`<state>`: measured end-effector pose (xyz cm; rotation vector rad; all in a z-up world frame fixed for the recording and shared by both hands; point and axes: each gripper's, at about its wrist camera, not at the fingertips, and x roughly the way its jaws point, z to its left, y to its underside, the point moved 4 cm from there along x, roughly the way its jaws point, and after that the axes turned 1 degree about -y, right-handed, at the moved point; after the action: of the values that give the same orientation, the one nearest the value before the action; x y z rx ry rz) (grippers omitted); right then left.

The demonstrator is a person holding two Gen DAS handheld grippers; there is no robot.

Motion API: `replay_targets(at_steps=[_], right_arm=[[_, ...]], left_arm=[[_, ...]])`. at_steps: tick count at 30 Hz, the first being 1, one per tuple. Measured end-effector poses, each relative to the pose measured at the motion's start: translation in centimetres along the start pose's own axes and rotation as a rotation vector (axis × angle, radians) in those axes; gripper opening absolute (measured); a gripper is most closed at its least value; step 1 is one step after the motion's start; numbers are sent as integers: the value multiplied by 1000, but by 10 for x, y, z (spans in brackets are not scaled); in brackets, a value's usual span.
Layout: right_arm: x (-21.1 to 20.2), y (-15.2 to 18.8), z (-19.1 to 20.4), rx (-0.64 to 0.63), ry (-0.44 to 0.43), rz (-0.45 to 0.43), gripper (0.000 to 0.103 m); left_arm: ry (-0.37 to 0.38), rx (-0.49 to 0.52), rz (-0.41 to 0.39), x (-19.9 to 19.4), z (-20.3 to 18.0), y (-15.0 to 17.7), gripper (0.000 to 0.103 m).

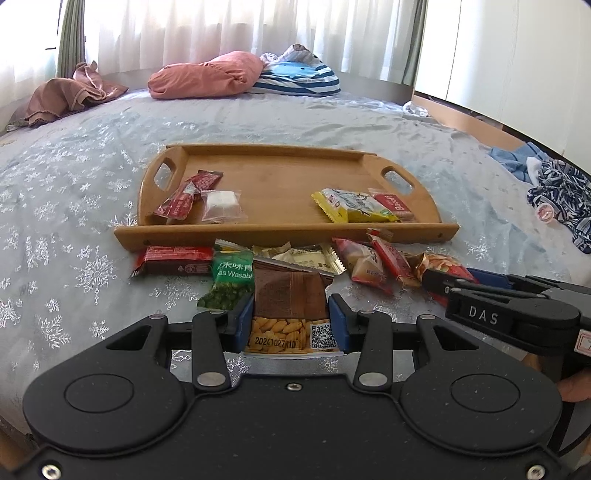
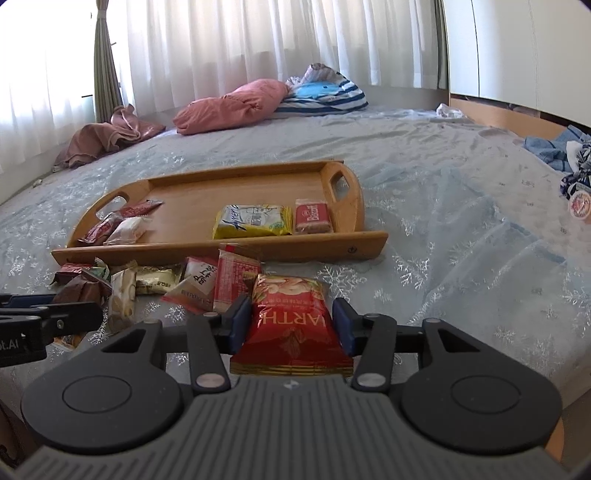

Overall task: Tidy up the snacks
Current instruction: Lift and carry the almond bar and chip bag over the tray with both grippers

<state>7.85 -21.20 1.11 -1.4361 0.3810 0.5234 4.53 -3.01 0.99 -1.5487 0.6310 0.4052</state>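
Snacks: small packets, some in the wooden tray, the rest in a loose row on the bed just in front of the tray's near rim.
Bed: pale blue cover with silver snowflakes; it carries the tray, the packets and heaps of cloth at its far end.
Pink bundle: at the far end of the bed, below the white curtains, beside a blue striped cushion.
Tray: bamboo, with a handle slot at each end, lying flat mid-bed.
Tray, left end: dark red packets and a clear packet with a white block, touching.
Tray, right end: yellow packet with a red biscuit packet just beside it.
Row on the bed: long red packet, green wasabi pea packet, gold packets, red and orange packets.
Left gripper: blue pads pressed on both sides of a brown packet showing yellow crackers and a QR code.
Right gripper: left pad against the red packet lying between the jaws; whether the right pad presses it too, cannot tell.
Hand: a fingertip shows at the right edge of the left wrist view.
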Motion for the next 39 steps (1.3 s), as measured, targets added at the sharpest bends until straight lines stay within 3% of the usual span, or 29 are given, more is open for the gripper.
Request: replay_targets(at_steps=[6,11,14,15,25,39], right_arm=[[3,-5,0,3,-7,1,72],[7,-9,-2,20,-3,8,74],[13,-8,0,-1,19,48,52],[14,-8,1,-5,24,54,49],[8,-16,4,-9,32,23,48],[28,-69,-6,66,-16,-21,48]], left_arm=[[-3,-7,1,0,2,0,40],[-5,-17,-1,2,5,-2,40],[-7,-21,-2,4,6,-3,40],[-7,-23,-2,4,7,-4,40],[8,-42,-29,4,14,-23,40],[39,-96,-59,28,31,-83,40]])
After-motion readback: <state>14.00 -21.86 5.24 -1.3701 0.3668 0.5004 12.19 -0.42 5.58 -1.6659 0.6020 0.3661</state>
